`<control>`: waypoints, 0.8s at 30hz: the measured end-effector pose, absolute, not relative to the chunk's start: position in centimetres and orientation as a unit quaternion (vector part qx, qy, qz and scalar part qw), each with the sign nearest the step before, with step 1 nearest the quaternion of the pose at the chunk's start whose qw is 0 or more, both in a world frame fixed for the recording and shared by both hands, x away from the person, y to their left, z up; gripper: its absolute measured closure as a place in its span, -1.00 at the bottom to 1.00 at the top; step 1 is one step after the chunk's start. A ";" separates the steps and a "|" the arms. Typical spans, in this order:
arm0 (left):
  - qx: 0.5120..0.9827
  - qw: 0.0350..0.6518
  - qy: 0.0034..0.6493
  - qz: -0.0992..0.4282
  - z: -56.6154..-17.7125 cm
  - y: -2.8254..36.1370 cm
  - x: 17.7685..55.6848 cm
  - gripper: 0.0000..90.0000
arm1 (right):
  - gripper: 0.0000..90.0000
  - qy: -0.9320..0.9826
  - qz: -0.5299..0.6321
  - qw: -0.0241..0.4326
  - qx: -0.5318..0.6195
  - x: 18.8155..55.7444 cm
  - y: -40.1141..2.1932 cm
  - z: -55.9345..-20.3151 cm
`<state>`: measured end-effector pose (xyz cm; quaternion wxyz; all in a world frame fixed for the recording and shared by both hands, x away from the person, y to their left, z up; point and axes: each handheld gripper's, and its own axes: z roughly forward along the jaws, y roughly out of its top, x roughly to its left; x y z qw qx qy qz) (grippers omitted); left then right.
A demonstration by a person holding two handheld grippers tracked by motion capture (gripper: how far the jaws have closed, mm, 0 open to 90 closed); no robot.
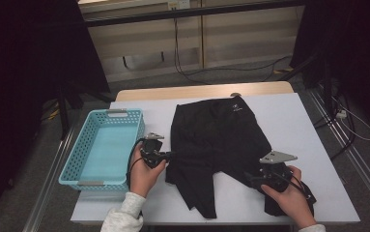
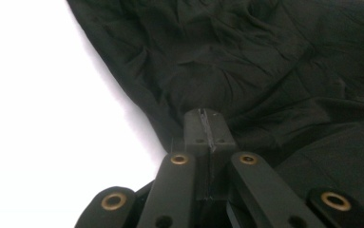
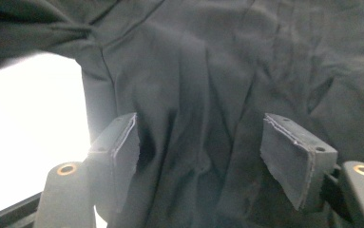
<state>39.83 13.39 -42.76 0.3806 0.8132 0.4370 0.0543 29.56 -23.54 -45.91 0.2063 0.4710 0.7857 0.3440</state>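
Note:
A pair of black shorts (image 1: 216,130) lies spread on the white table (image 1: 293,121), waistband away from me and legs toward me. My left gripper (image 1: 168,155) sits at the shorts' left edge, its jaws pressed together. In the left gripper view the cloth (image 2: 265,57) bunches up into the tip of that gripper (image 2: 207,116), so it is shut on the fabric. My right gripper (image 1: 250,180) rests over the right leg near the front edge. In the right gripper view it (image 3: 213,142) stands open, pads (image 3: 284,152) apart, with dark cloth (image 3: 208,61) lying between them.
A light blue plastic basket (image 1: 71,164) stands at the table's left side, close beside my left hand. Bare white tabletop lies to the right of the shorts and between their legs. Cables run over the floor behind and to the right of the table.

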 end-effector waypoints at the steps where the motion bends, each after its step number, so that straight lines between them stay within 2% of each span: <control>1: 0.814 0.379 0.436 0.058 -42.6 13.6 39.8 1.00 | -0.36 0.783 0.348 0.208 0.472 29.6 -23.7 -45.7; 24: 0.797 0.385 0.459 0.081 -41.5 15.6 40.0 1.00 | -0.31 0.730 0.353 0.247 0.531 29.9 -29.3 -44.6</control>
